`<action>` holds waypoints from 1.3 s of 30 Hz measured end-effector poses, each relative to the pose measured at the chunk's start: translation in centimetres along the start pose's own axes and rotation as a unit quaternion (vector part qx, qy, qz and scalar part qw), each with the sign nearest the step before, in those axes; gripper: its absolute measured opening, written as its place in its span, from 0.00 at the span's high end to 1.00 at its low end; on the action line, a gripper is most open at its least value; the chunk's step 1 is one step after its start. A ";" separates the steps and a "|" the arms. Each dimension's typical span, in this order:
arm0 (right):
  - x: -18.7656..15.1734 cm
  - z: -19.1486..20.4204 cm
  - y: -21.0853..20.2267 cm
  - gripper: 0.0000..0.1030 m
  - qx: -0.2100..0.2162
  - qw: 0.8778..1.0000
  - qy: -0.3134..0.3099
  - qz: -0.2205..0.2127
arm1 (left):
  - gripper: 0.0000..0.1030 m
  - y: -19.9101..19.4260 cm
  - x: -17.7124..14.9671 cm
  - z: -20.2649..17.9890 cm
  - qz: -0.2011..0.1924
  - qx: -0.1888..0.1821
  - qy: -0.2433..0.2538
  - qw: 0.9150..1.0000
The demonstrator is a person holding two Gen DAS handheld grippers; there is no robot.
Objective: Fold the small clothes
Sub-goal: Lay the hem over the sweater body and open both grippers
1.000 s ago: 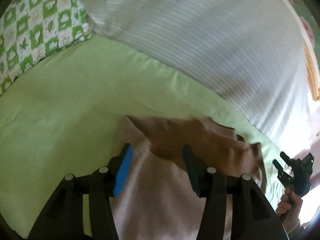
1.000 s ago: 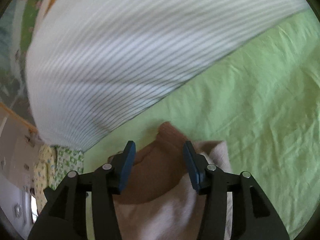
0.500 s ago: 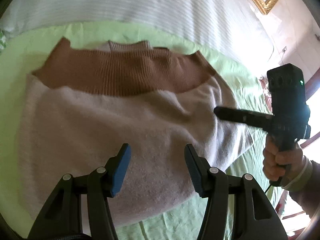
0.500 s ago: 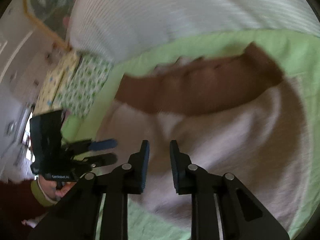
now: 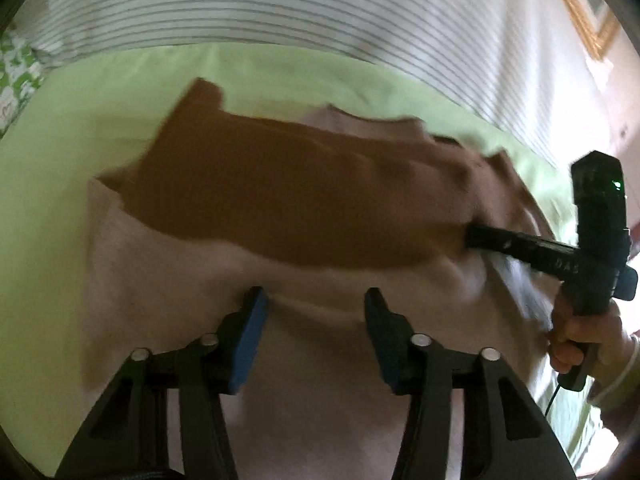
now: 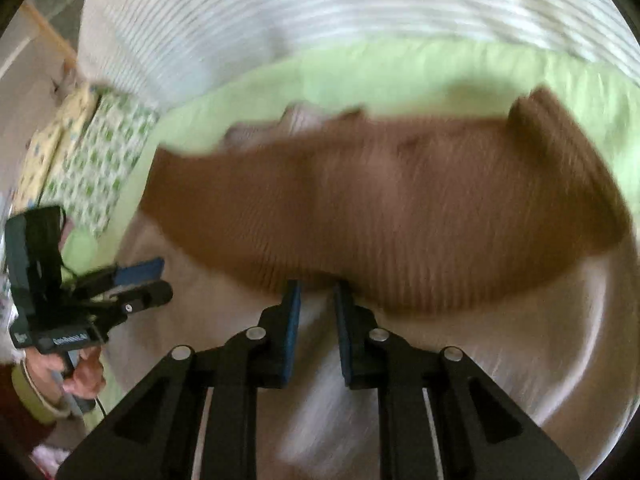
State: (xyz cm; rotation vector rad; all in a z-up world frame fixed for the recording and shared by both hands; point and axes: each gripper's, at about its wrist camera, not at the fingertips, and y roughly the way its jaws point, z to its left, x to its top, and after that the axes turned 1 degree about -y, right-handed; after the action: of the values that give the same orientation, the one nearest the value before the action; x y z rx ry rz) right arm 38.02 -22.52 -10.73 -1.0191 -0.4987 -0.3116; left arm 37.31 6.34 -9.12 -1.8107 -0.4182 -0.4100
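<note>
A small sweater, brown across the top and pale pink below, lies spread on the green bed sheet. My left gripper is open, its fingers resting low over the pink part. My right gripper has its jaws narrowly apart over the seam of brown and pink; a fold of fabric may lie between them. In the left wrist view the right gripper's fingers press at the sweater's right edge. In the right wrist view the left gripper sits at the sweater's left edge.
A white striped duvet is bunched along the far side of the bed. A green-patterned pillow lies at the left. A gold picture frame hangs on the wall at the right.
Both grippers have dropped closer to the sweater. The right gripper's jaws narrowed from wide open a second ago and now reach the brown band. The frames are motion-blurred.
</note>
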 end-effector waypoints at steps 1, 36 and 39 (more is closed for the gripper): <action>0.6 -0.2 0.2 0.83 -0.016 1.000 0.004 -0.007 | 0.58 0.0 0.4 0.5 -0.005 0.019 -0.003 1.000; -12.8 -10.7 -15.1 0.93 -0.215 0.953 0.195 -0.082 | 0.51 -7.1 -10.1 4.0 0.001 0.076 -0.111 0.991; -13.8 -13.0 -16.9 0.91 -0.143 0.946 0.272 -0.107 | 0.50 -8.7 -10.5 4.1 -0.009 0.090 -0.133 0.987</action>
State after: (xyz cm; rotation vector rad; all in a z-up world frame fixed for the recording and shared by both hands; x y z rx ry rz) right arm 21.63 -41.93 -11.25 -1.1040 -0.0583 -0.8521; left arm 24.17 11.81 -7.97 -1.6898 -0.6377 -0.1367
